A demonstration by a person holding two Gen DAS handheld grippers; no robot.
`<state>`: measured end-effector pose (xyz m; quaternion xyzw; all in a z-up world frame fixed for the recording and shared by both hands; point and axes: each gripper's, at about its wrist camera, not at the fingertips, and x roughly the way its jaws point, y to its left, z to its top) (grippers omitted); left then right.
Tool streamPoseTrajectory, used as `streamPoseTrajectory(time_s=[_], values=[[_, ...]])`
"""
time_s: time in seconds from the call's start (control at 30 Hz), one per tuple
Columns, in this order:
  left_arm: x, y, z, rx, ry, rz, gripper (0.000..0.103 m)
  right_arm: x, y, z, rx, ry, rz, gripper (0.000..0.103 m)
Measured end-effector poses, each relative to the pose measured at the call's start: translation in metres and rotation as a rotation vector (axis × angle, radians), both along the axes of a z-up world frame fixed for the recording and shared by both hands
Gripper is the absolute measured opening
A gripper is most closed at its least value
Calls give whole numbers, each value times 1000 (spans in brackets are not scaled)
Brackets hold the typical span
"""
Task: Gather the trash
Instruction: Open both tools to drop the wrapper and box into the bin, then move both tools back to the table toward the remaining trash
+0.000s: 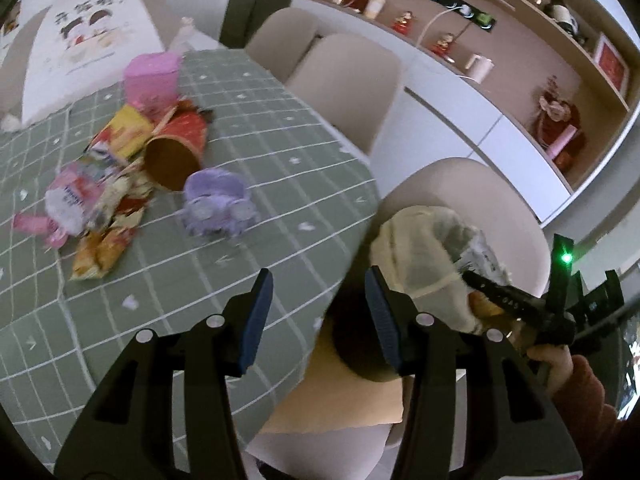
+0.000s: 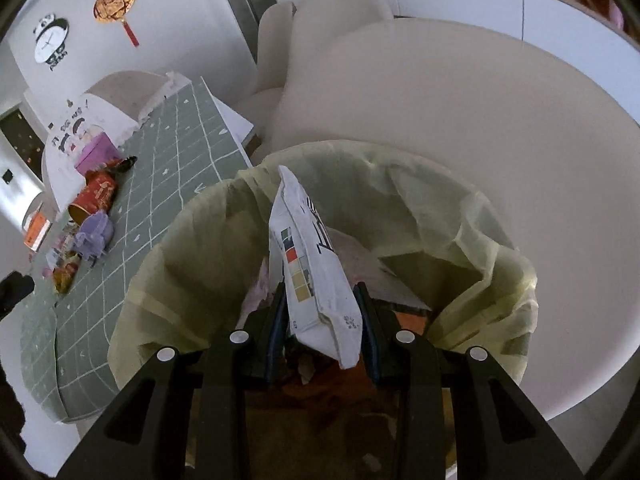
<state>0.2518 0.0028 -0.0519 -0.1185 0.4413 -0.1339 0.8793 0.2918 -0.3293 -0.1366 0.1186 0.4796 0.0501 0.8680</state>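
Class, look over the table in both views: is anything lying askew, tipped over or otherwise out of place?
Yes. A red cylindrical tub lies tipped on its side on the green checked tablecloth, its open mouth facing the camera, beside a heap of crumpled snack wrappers and a purple wad.

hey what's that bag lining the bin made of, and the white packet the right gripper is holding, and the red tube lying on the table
Bin liner: thin, pale yellow, translucent plastic film by its soft creases. White packet: looks like matte printed paper or laminate, creased and sealed at the end; hard to say which. Red tube: probably cardboard, going by the brown inside, with a glossy red printed outside.
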Motion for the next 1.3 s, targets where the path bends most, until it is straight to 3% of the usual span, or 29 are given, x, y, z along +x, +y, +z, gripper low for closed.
streamPoseTrajectory(time_s=[0.07, 0.17, 0.57, 0.8, 1.13, 1.3], values=[[-2, 7, -2, 2, 5, 5, 46, 0, 2, 3, -1, -10, 2, 34], [-3, 16, -4, 6, 3, -1, 47, -8, 4, 13, -40, -55, -11, 51], [14, 43, -7, 13, -8, -10, 50, -40, 8, 71, -93, -209, -100, 51], [25, 94, -15, 34, -8, 50, 50, -37, 50, 92, -32, -275, -67, 51], [34, 198, -21, 29, -12, 211, 50, 0, 134, 85, 94, -320, 40, 56], [43, 229, -22, 17, -16, 210, 50, 26, 185, 79, 77, -267, 149, 56]])
